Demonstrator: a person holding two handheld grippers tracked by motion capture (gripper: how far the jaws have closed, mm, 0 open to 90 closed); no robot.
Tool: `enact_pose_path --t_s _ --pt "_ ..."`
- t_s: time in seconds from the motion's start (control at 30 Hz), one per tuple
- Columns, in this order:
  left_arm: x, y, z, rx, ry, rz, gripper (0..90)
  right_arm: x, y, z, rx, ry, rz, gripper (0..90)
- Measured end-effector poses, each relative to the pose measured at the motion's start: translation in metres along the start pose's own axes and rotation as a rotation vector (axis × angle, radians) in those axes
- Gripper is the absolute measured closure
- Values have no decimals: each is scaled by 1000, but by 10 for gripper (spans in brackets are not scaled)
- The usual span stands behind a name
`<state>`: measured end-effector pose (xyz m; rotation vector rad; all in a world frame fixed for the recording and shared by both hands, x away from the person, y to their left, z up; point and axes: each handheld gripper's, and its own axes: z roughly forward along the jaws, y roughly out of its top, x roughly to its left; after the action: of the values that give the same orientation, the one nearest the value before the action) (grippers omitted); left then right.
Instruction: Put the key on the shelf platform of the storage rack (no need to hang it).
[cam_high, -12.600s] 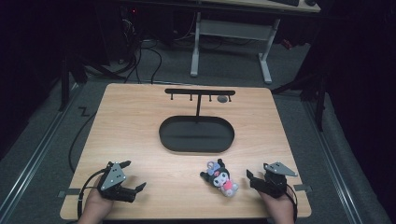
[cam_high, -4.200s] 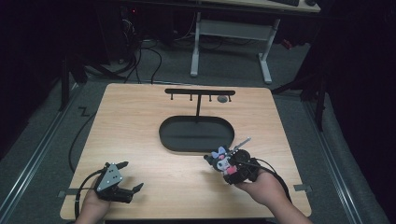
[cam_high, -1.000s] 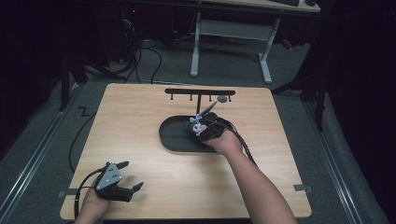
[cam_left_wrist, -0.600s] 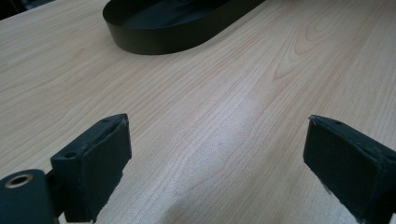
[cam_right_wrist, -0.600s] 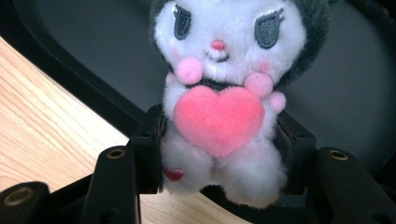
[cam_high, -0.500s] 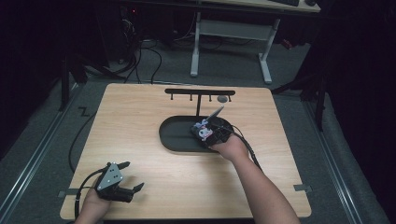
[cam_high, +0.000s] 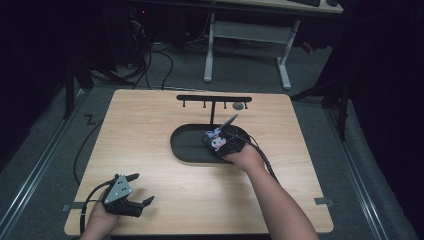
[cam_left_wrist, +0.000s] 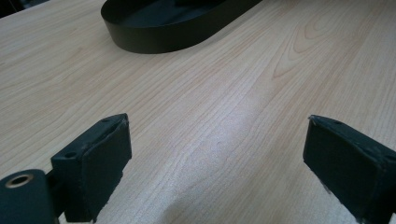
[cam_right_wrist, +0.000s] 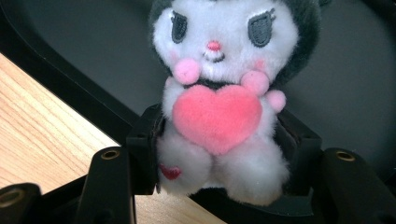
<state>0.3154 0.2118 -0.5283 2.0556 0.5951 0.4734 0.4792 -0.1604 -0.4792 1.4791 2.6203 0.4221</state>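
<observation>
At the near-left corner of the wooden table (cam_high: 150, 130), the left gripper (cam_high: 138, 189) rests in the person's left hand with its jaws standing wide apart and nothing between them; in the left gripper view only bare wood grain lies between the two black pads (cam_left_wrist: 93, 163), and the black oval tray (cam_left_wrist: 154, 28) sits well ahead of them. Moving right, that tray (cam_high: 186, 145) lies at the middle of the table, its long axis running left to right, with a black hook rack (cam_high: 214, 99) standing just behind it toward the far edge. The right gripper (cam_high: 216, 142) is over the right half of the tray, and the plush toy (cam_high: 217, 143) sits between its jaws. In the right gripper view the toy (cam_right_wrist: 224, 84) faces the camera, a white-faced, dark-hooded doll hugging a pink heart (cam_right_wrist: 217, 116), its long axis upright along the jaws, head away from the hand and feet nearest it. The jaws have just been opening a little, yet the pads flank the toy's lower body closely on both sides and seem to press its fur in, so I judge it held, though loosely. The relation that matters is vertical: the dark tray floor lies directly behind and below the toy, while the tray's near rim and the wood show at the lower left of that view. The right hand is far nearer than the left, so the release looks like its job.
</observation>
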Motion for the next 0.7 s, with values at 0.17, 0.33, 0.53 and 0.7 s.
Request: enact_pose_path --t_s 0.17,0.33,0.53,0.7 --pt "0 0 0 -2 2 -1 84 1 1 0 -6 1 7 378" --pt "0 0 0 0 1 -1 83 1 1 0 -25 -15 -5 298" --pt "0 0 0 0 1 -1 83 1 1 -2 -47 -17 8 258" --pt "0 0 0 0 1 -1 84 4 0 -7 -57 -23 17 247"
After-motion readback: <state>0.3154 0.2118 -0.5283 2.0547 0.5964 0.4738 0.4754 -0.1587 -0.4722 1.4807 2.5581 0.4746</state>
